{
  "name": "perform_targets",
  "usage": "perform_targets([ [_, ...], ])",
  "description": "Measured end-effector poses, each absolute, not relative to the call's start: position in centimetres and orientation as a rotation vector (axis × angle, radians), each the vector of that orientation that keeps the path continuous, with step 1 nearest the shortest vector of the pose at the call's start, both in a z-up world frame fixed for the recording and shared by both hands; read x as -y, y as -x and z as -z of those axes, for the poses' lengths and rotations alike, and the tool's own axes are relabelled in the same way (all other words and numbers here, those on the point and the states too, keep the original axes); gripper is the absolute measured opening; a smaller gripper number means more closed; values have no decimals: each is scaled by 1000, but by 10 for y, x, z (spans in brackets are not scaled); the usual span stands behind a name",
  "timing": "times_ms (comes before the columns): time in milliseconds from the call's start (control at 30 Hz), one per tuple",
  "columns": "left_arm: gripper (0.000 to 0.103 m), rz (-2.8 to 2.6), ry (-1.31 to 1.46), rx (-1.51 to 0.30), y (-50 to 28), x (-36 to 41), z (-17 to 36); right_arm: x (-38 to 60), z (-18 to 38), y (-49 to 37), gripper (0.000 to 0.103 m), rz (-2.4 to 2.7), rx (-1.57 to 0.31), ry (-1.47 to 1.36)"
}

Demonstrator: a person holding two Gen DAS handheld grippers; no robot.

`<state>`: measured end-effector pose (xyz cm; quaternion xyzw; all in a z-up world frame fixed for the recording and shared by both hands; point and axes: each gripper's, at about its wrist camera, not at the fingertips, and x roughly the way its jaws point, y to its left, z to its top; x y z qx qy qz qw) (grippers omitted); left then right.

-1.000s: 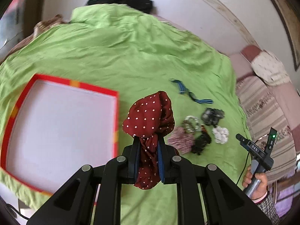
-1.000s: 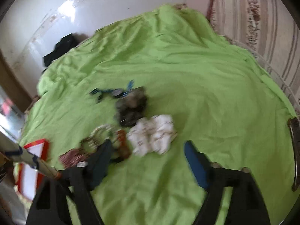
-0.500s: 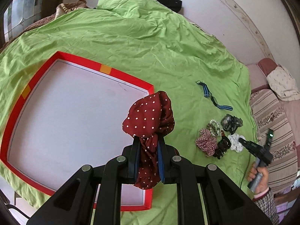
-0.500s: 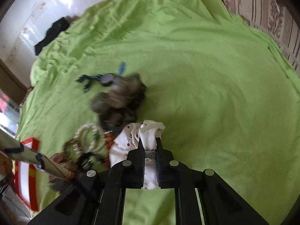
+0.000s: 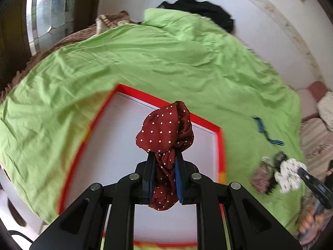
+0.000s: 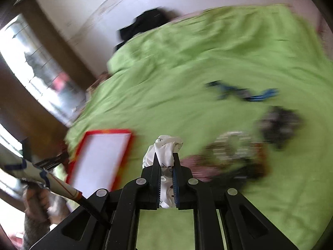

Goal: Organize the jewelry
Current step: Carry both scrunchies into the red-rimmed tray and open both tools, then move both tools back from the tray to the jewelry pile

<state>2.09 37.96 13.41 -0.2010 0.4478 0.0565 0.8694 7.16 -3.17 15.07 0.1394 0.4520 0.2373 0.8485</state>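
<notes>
Left claw (image 5: 164, 166) is clamped on the red scrunchie (image 5: 165, 133); right claw (image 6: 166, 166) grips the white scrunchie (image 6: 166, 152). Lower over the tray (image 5: 116, 145) at frame centre before releasing.

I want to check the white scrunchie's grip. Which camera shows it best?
The right wrist view: the white scrunchie sits close and sharp, pinched in the right gripper. The left wrist view shows it small and blurred at the right edge.
</notes>
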Motion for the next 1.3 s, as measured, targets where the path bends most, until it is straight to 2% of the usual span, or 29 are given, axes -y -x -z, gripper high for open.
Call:
perform_targets([
  [233, 16, -223, 416, -1007, -68, -421, -93, -114, -125, -95, 10, -704, -1036, -257],
  [400, 19, -260, 391, -1021, -82, -434, -74, -177, -88, -123, 10, -694, -1085, -163],
  [533, 34, -238, 439, -1012, -80, -447, -69, -195, -62, -139, 15, -632, -1111, -113],
  [600, 38, -229, 437, -995, -75, -450, -73, -197, -59, -143, 23, -615, -1098, -85],
  [667, 42, -221, 445, -979, -69, -451, -78, -195, -63, -142, 51, -603, -1073, -65],
  [733, 45, -222, 476, -950, -59, -453, -86, -190, -70, -139, 56, -587, -1041, -59],
  [967, 48, -253, 501, -880, -25, -440, -119, -162, -99, -115, 56, -561, -973, -52],
  [1300, 57, -226, 341, -851, 25, -354, -164, -69, -126, -59, 59, -492, -917, -95],
])
